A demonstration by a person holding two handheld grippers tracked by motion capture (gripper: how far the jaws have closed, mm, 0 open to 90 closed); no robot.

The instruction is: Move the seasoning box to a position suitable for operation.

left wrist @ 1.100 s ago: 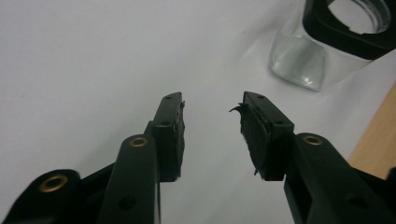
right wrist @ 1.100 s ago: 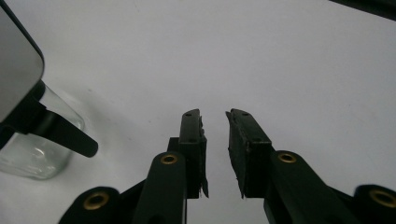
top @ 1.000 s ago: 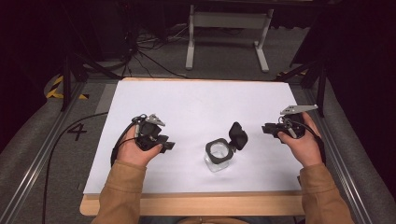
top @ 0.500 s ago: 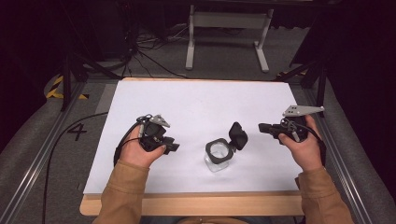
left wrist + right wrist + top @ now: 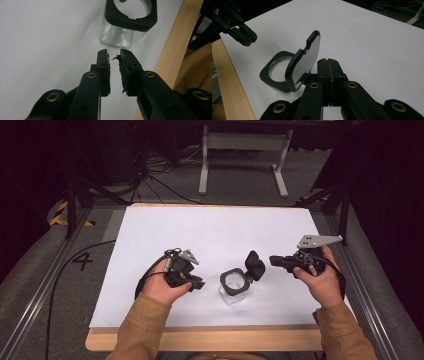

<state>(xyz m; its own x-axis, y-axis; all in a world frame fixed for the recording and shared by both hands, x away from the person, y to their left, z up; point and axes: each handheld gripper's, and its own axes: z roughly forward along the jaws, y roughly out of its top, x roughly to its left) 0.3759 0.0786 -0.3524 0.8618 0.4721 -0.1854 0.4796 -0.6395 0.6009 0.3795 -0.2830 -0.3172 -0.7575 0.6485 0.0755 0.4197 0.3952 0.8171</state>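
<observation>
You are in a lab or recording studio, not a home. Your bench (image 5: pixel 200 342) is a wood slab under a plain white sheet (image 5: pixel 220 235), flanked by metal rails (image 5: pixel 35 305). Grey carpet floor (image 5: pixel 160 185) with loose cables (image 5: pixel 160 167), hazard tape (image 5: pixel 60 215), a taped "4" (image 5: pixel 82 261), a metal stand (image 5: pixel 245 150), black surrounds.

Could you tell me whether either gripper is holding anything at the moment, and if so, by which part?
Nothing is held. The left gripper points at the jar with a small gap between its jaws; the right gripper is shut beside the raised lid.
</observation>
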